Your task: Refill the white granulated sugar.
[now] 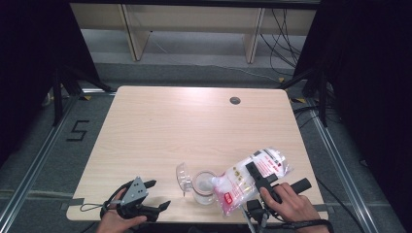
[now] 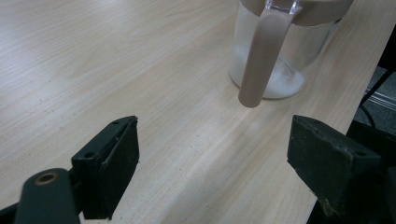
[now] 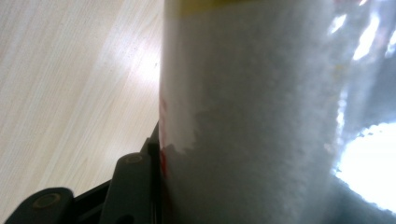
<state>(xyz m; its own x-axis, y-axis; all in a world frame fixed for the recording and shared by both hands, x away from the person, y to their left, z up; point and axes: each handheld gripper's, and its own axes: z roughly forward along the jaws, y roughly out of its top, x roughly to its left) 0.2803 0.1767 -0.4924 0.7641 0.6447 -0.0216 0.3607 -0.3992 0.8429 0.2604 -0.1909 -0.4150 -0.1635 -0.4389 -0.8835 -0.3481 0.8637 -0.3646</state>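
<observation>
A clear plastic bag of white grains (image 1: 238, 184) with red print hangs tilted, its low end over a clear glass jar (image 1: 203, 188) near the table's front edge. The jar's hinged lid (image 1: 183, 177) stands open to its left. My right gripper (image 1: 253, 171) is shut on the bag's middle. In the right gripper view the bag (image 3: 252, 116) presses against one black finger (image 3: 133, 186); the other finger is hidden. My left gripper (image 1: 160, 194) rests open at the front left. It points at the jar (image 2: 285, 60), which holds a thin layer of white grains, and nothing lies between its jaws.
The light wooden table (image 1: 194, 126) has a round cable hole (image 1: 235, 100) at the back right. The jar stands close to the table's front edge. Dark floor and metal rails surround the table, with wooden furniture legs and cables beyond the far edge.
</observation>
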